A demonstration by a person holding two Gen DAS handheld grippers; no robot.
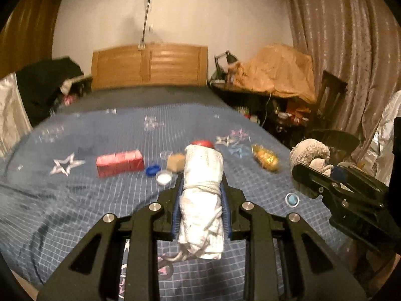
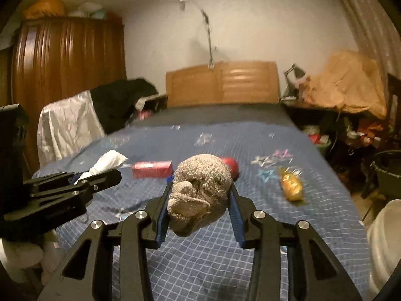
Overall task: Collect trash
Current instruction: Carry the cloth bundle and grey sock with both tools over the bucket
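In the left wrist view my left gripper (image 1: 201, 175) is shut on a white rolled bundle (image 1: 203, 200), lifted above the blue bed cover (image 1: 75, 213). At the right edge my right gripper (image 1: 300, 173) carries a fuzzy beige ball (image 1: 309, 150). The right wrist view shows the right gripper (image 2: 200, 188) shut on that fuzzy ball (image 2: 203, 173), and the left gripper (image 2: 110, 178) with the white bundle (image 2: 110, 160) at the left. On the bed lie a red box (image 1: 120, 163), a gold wrapper (image 1: 265, 159), a blue cap (image 1: 153, 170), a white lid (image 1: 164, 177) and a brown scrap (image 1: 175, 163).
A red item (image 2: 231, 164) lies behind the fuzzy ball, and a blue-ringed cap (image 1: 292, 199) sits near the bed's right edge. A dark bin (image 2: 388, 173) and a white container (image 2: 383, 245) stand right of the bed, with a cluttered side table (image 2: 338, 115) behind them. A wardrobe (image 2: 67, 70) stands at the left.
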